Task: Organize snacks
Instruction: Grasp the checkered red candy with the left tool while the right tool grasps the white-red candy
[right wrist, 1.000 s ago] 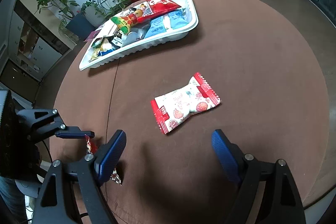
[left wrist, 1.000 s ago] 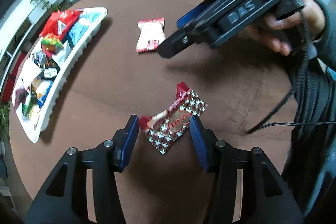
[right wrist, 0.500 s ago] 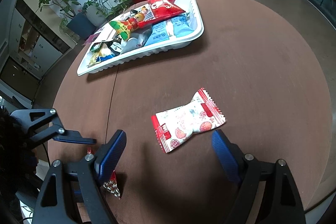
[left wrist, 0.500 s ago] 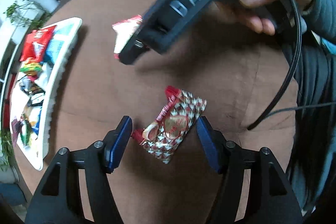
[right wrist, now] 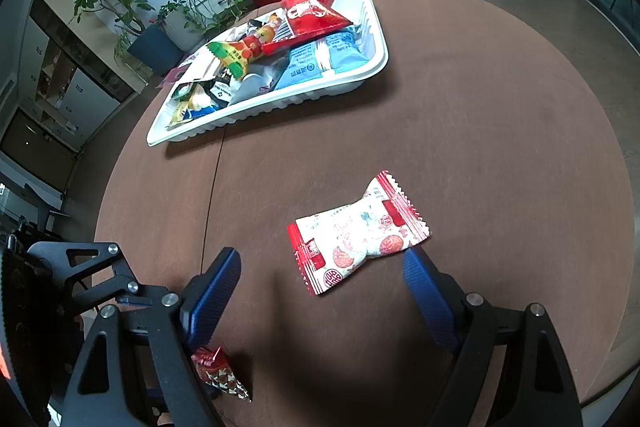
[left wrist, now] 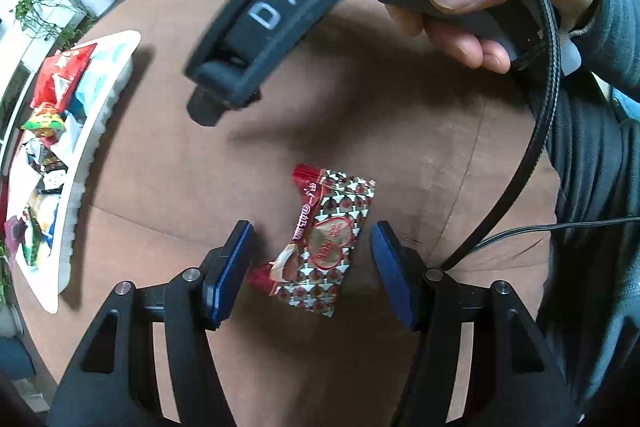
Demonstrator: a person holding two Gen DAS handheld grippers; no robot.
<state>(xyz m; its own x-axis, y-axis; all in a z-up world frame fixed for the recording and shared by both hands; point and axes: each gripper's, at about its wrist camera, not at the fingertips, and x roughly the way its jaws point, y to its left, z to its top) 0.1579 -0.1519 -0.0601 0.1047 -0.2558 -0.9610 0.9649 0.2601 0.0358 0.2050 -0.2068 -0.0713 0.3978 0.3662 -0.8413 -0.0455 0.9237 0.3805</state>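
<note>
A silver-and-red heart-patterned candy packet (left wrist: 328,243) is seen lying on the round brown surface (left wrist: 192,163), between the blue pads of the left tool (left wrist: 310,259); its jaws have just been closing a little, yet a gap is left on each side and the packet is not gripped. The right tool (right wrist: 320,279) is held wide apart above a white-and-red snack packet (right wrist: 356,233), which lies flat on the surface just ahead of the pads, untouched. A white tray (right wrist: 280,97) filled with assorted snacks is placed farther back.
</note>
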